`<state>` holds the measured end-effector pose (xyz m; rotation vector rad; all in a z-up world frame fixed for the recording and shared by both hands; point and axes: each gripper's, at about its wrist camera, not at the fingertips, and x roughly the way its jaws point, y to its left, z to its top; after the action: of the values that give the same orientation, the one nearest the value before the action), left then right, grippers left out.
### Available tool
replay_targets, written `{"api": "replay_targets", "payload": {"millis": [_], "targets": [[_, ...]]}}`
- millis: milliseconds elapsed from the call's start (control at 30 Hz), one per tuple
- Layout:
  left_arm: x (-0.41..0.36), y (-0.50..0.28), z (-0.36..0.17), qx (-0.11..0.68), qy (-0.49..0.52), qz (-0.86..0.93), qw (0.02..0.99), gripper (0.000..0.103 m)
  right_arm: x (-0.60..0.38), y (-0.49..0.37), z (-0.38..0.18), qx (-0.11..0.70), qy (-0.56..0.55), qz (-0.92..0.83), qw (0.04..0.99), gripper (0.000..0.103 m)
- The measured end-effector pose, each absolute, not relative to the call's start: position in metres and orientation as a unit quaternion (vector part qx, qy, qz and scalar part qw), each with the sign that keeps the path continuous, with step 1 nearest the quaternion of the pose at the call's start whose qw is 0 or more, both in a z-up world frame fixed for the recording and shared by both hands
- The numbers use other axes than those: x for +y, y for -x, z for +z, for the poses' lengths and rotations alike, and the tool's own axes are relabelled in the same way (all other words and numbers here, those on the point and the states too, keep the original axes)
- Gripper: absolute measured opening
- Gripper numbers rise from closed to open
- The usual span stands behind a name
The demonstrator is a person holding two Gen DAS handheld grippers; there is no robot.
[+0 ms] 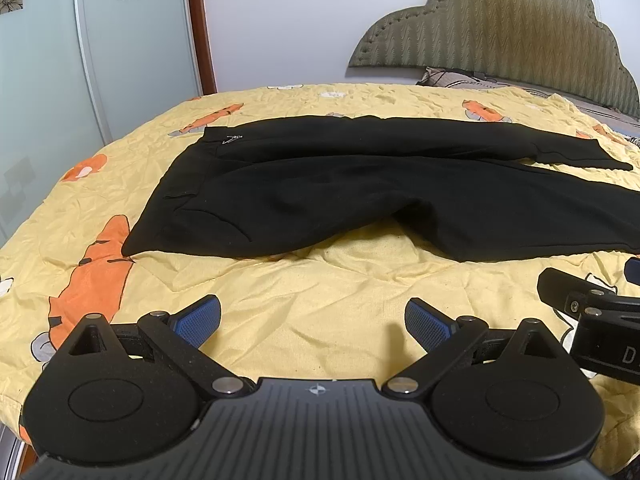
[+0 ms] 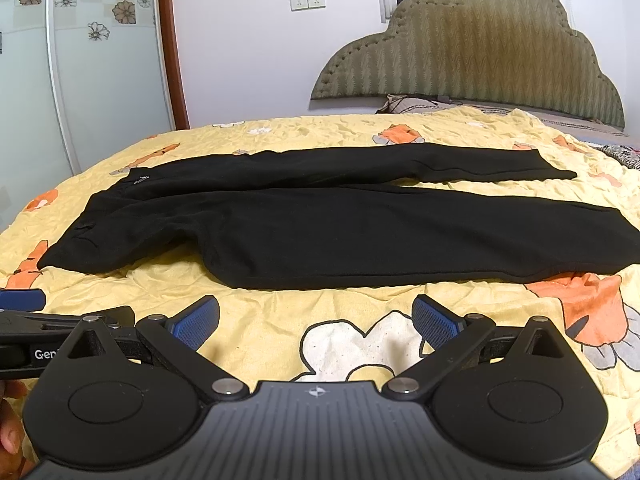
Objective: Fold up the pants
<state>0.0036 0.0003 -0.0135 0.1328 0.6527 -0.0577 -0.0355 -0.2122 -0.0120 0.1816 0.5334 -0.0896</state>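
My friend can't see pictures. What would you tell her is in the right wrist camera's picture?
Black pants lie spread flat on a yellow bedspread printed with orange cartoon shapes, waistband to the left and both legs stretching right. The open right gripper hovers in front, touching nothing, with the left gripper peeking in at the left edge. A padded headboard stands behind.

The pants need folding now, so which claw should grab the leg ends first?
Probably the right claw. The leg ends of the pants lie toward its side, while the left claw faces the waistband end. Both are open and not touching the cloth.
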Motion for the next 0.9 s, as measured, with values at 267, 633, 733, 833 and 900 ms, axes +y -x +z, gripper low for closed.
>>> {"api": "replay_targets", "payload": {"millis": [267,633,733,833,900], "targets": [[0.0000,-0.0032,-0.0137,0.321,-0.066,-0.028,0.944,0.100,-0.2126,0.0356,-0.0124,0.264,-0.093,-0.044,0.959,0.103],[0.0001,-0.0043,-0.0143,0.322,-0.065,-0.028,0.944,0.100,-0.2117,0.0345,-0.0140,0.265,-0.088,-0.040,0.959,0.103],[-0.0001,-0.0044,-0.0144,0.322,-0.066,-0.028,0.944,0.100,-0.2113,0.0341,-0.0139,0.265,-0.088,-0.040,0.959,0.103],[0.0001,-0.0043,-0.0144,0.322,-0.065,-0.028,0.944,0.100,-0.2112,0.0337,-0.0141,0.267,-0.088,-0.040,0.959,0.103],[0.0001,-0.0043,-0.0144,0.322,-0.065,-0.028,0.944,0.100,-0.2110,0.0336,-0.0143,0.267,-0.088,-0.039,0.959,0.103]]}}
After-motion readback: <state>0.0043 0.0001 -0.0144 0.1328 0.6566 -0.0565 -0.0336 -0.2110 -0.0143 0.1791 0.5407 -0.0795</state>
